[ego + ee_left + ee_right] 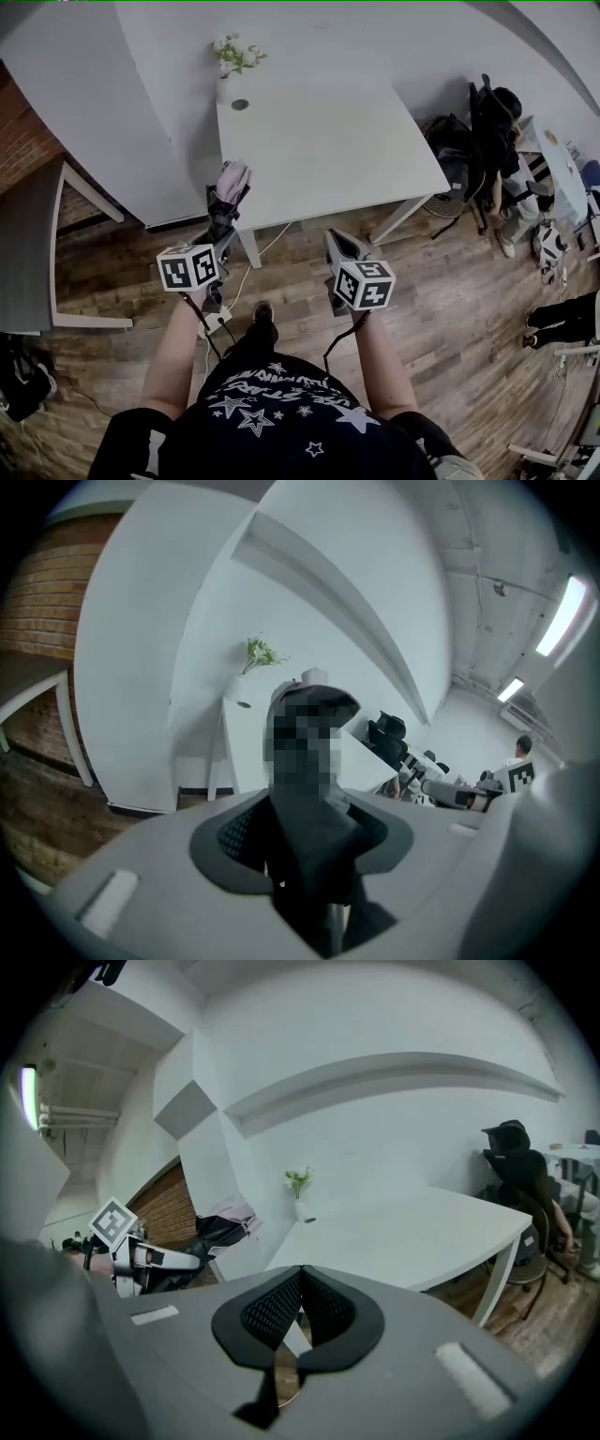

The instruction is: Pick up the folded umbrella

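1. We open on a bright room: white walls, a strip of brick wall (23,141) on the left, and a wood-plank floor (450,309) under the person's feet.
2. Straight ahead stands the big white worktop (328,141), and the person faces its near edge with a tool in each hand.
3. Now the star of the show: the folded umbrella (228,192), dark with a pinkish end. It's up in the air just off the worktop's near-left corner, and it rests on neither the worktop nor the floor!
4. The left claw (218,234) has it. In the left gripper view the dark folded cloth fills the gap between the jaws, which clamp on it partway closed.
5. The right claw (300,1302) plays no part here. Its jaws are pressed together with nothing between them, and it hovers beside the left one, well short of the worktop.
6. Smallest detail: a little white vase (226,89) with green sprigs sits at the worktop's far-left corner, well apart from the action.
7. My call is that the pick-up itself looks done, with the umbrella lifted and gripped. All that seems left is to keep that hold firm, and the slippery cloth could slide.
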Action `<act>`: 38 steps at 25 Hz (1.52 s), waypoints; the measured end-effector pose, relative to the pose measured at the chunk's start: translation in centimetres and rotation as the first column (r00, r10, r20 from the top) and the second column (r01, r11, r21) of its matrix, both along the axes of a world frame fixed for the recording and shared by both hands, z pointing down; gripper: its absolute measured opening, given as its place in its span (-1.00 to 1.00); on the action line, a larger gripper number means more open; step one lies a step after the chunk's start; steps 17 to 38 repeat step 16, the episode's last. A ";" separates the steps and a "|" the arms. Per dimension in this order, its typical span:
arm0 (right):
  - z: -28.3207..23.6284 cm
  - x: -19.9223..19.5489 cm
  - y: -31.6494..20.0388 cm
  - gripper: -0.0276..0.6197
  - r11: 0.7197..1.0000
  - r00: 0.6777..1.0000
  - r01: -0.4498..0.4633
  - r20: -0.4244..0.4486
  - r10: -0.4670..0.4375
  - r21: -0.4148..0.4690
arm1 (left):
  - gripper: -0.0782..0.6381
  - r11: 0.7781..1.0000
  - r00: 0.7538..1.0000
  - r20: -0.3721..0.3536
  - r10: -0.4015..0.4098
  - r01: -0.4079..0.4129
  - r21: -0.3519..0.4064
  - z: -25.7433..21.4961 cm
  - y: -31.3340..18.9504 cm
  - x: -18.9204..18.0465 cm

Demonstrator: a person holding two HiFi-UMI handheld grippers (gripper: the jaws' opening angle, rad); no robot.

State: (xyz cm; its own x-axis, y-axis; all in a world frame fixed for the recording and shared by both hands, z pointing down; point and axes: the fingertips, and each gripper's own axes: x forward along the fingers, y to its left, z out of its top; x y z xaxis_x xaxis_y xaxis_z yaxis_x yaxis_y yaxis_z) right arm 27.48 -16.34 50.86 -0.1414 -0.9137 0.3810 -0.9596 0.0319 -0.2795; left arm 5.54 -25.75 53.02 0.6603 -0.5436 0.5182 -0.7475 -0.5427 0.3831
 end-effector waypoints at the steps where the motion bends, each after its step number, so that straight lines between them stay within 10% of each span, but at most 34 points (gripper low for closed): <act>1: -0.1 -0.3 0.5 -0.87 1.000 1.000 0.005 -0.001 -0.005 0.002 | -0.24 1.000 1.000 -0.003 -0.005 0.005 0.003 -0.2 0.6 -0.1; 38: -1.1 -3.6 6.3 -0.87 0.999 1.000 0.021 -0.016 -0.020 0.032 | -0.24 0.999 0.997 -0.075 -0.016 0.020 0.048 -2.7 7.8 -1.5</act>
